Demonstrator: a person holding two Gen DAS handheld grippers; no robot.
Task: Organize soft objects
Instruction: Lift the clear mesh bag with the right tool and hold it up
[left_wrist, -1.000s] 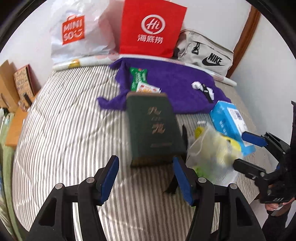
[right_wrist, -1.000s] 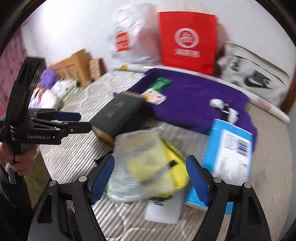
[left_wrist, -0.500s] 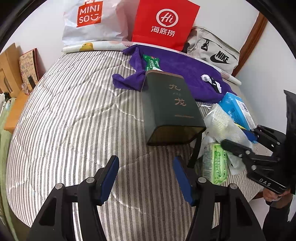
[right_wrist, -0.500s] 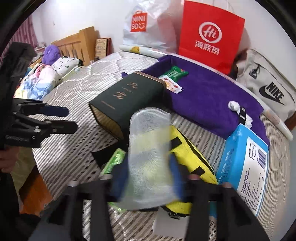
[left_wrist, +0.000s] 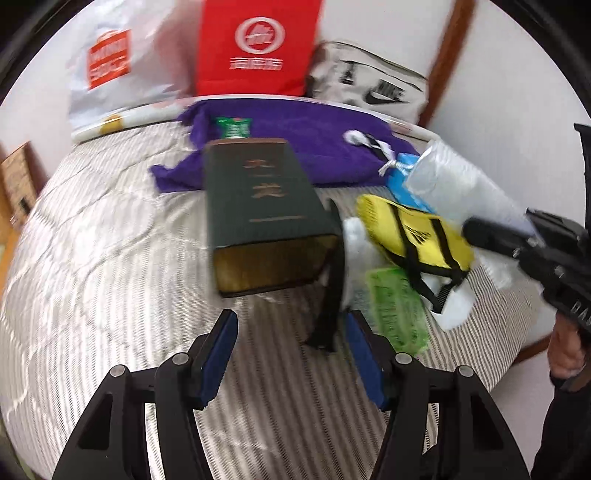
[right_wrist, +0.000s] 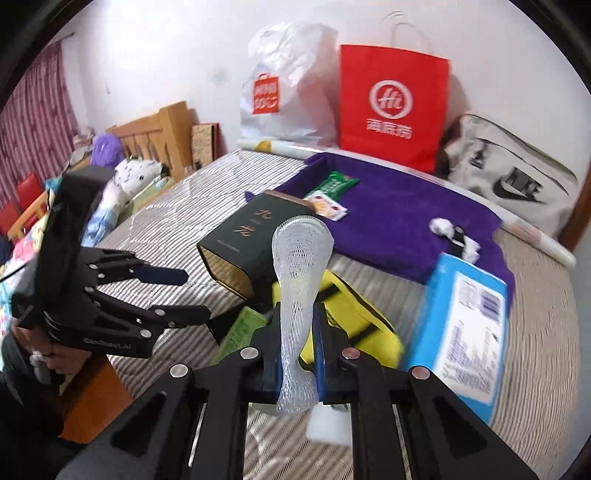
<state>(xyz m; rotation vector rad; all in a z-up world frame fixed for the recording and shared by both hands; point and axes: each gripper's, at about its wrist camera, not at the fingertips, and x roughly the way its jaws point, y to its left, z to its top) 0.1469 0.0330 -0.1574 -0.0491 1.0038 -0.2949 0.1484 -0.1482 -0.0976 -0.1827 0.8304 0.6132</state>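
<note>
Since a second ago my right tongs (right_wrist: 297, 354) have been closing, and they now pinch the white foam net sleeve (right_wrist: 301, 280) that lay loose between them; it has come up off the yellow bag (right_wrist: 354, 317) on the striped bed (right_wrist: 177, 206).

Left wrist view: everything is smeared by motion. My left tongs (left_wrist: 288, 356) stand apart over bare bedding, nothing between the blue pads. The dark green box (left_wrist: 262, 206) lies ahead, its open end toward me. A black strap (left_wrist: 330, 295) crosses in front of a green packet (left_wrist: 397, 306), which I can barely read. The right tongs enter from the right edge, mostly cut off, the sleeve angling up and left from them.

Right wrist view: the sleeve stands nearly upright, hiding part of the box's near corner. The blue tissue pack (right_wrist: 469, 317) sits right, probably touching the bag. The left tongs point rightward, held in a hand at the left edge.
</note>
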